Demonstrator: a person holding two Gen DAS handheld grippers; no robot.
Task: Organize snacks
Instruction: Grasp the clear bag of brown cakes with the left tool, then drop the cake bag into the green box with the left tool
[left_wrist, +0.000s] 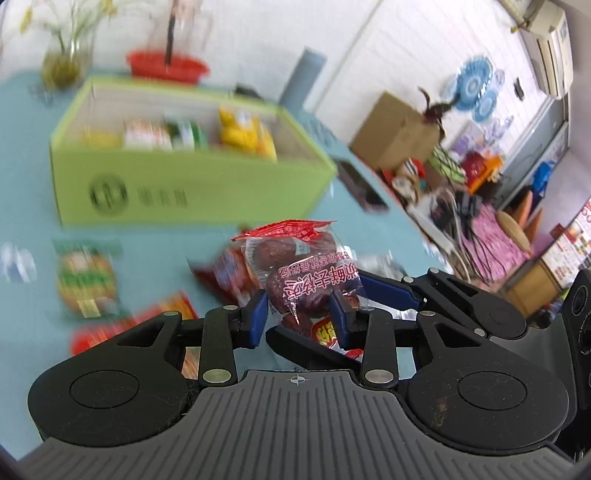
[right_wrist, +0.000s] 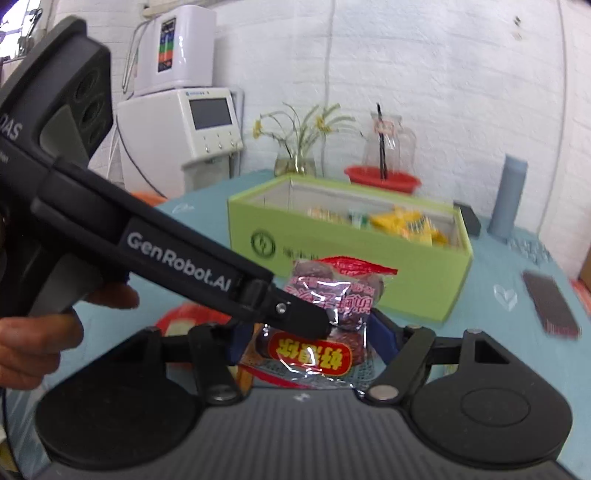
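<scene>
Clamped between my left gripper (left_wrist: 300, 314) pads, a clear date packet (left_wrist: 301, 269) stands upright; the right gripper's fingers (left_wrist: 384, 290) reach in beside it. Beyond my fingers sits the green box (left_wrist: 192, 177), holding snacks, with loose packets left of my fingers.

Right wrist view: my right gripper (right_wrist: 308, 338) stands apart around the same packet (right_wrist: 325, 317), with the left gripper's finger (right_wrist: 295, 314) crossing on top of it. Only this view shows the hand (right_wrist: 33, 339).

On the black arm of the left gripper (right_wrist: 295, 314) crossing my right view I read "GenRobot.AI" in white, and "DAS" on its body. The clear plastic packet of dark red dates (right_wrist: 325, 314) carries upside-down Chinese characters in red, and a red label with yellow characters. The lime-green cardboard box (right_wrist: 332, 266) bears a round green logo; its text is blurred.
</scene>
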